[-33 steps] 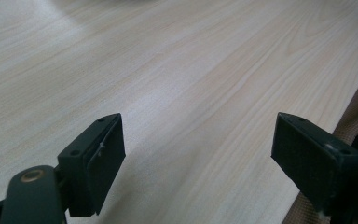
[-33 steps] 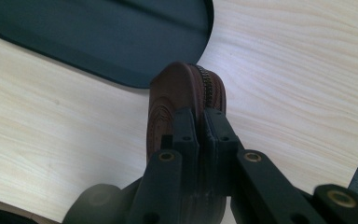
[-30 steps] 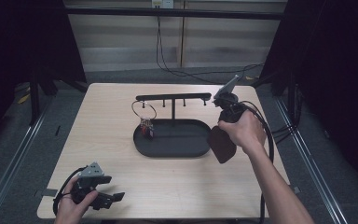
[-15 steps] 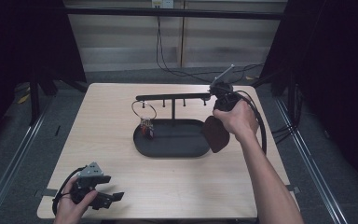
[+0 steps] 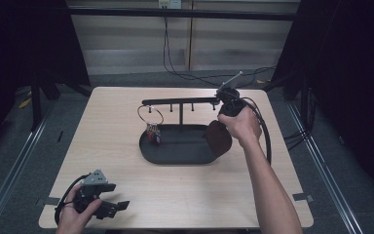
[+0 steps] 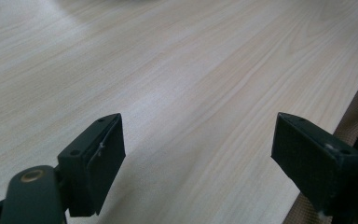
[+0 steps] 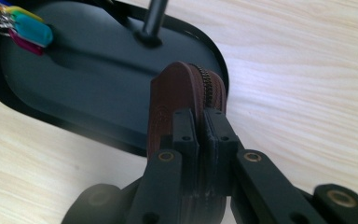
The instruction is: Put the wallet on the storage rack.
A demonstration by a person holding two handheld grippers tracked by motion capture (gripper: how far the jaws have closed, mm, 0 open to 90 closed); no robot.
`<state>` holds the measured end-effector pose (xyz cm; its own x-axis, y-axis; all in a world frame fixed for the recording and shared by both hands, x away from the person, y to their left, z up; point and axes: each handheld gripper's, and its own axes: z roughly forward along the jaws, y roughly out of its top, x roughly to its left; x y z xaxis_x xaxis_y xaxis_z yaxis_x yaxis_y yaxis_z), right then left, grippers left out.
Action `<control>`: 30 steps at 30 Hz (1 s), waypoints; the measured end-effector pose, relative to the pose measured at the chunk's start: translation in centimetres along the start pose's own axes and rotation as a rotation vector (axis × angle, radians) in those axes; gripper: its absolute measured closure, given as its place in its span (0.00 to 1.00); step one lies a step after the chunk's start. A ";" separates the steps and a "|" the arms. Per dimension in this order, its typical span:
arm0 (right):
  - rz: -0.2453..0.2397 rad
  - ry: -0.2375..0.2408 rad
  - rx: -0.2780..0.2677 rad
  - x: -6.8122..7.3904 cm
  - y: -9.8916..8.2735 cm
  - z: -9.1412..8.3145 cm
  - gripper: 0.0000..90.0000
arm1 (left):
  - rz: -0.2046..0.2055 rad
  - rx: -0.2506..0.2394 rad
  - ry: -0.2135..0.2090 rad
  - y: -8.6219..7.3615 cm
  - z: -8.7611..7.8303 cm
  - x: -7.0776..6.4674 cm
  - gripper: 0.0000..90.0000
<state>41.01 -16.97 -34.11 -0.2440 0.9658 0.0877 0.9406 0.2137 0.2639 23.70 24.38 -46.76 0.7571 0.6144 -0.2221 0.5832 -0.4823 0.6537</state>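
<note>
Over the right end of the black tray [image 5: 175, 155], your right gripper [image 7: 204, 128] has its fingers clamped tight on a brown zippered pouch [image 7: 186, 91], which hangs just above the tray's rim; the keyring with coloured tags [image 5: 152, 131] dangles from the stand's bar [image 5: 177, 102]; your left gripper [image 6: 198, 140] sits low at the surface's [image 5: 126, 195] near-left corner, fingers spread wide with nothing between them.

Pale wood-grain surface [image 5: 126, 146] with rounded corners. At its centre rests a black oval tray [image 5: 175, 155] bearing an upright stand [image 5: 180, 113]. The left gripper [image 5: 108, 208] rests near the front-left corner.
</note>
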 end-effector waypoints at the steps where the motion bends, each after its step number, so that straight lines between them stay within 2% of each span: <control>1: 0.001 0.008 -0.006 0.0 0.1 0.2 0.93 | -0.001 -0.001 0.000 0.0 0.0 0.0 0.19; 4: 0.012 0.049 -0.025 0.1 0.2 0.8 0.93 | 0.010 0.005 0.006 0.0 0.0 0.0 0.19; 10: 0.031 0.116 -0.043 0.2 0.3 2.1 0.93 | 0.004 0.002 0.006 0.0 -0.1 0.1 0.19; 14: 0.065 0.186 -0.070 -0.3 0.1 2.6 0.93 | 0.007 0.004 0.008 0.0 -0.1 0.0 0.19; 18: 0.094 0.235 -0.084 -0.7 -0.2 3.1 0.93 | 0.005 0.002 0.008 -0.1 0.0 0.0 0.19; 27: 0.162 0.289 -0.109 -1.7 -0.8 4.6 0.93 | 0.004 0.002 0.012 -0.1 0.0 0.0 0.19; 28: 0.165 0.291 -0.122 -1.8 -0.9 4.8 0.93 | 0.005 0.002 0.012 -0.1 0.0 0.0 0.19; 30: 0.174 0.284 -0.113 -1.9 -1.0 5.1 0.93 | 0.007 0.004 0.007 -0.1 0.0 0.0 0.19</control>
<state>41.76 -18.29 -39.47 -0.1532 0.9037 0.3999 0.9456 0.0166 0.3248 23.68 24.44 -46.78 0.7592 0.6153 -0.2124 0.5791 -0.4895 0.6520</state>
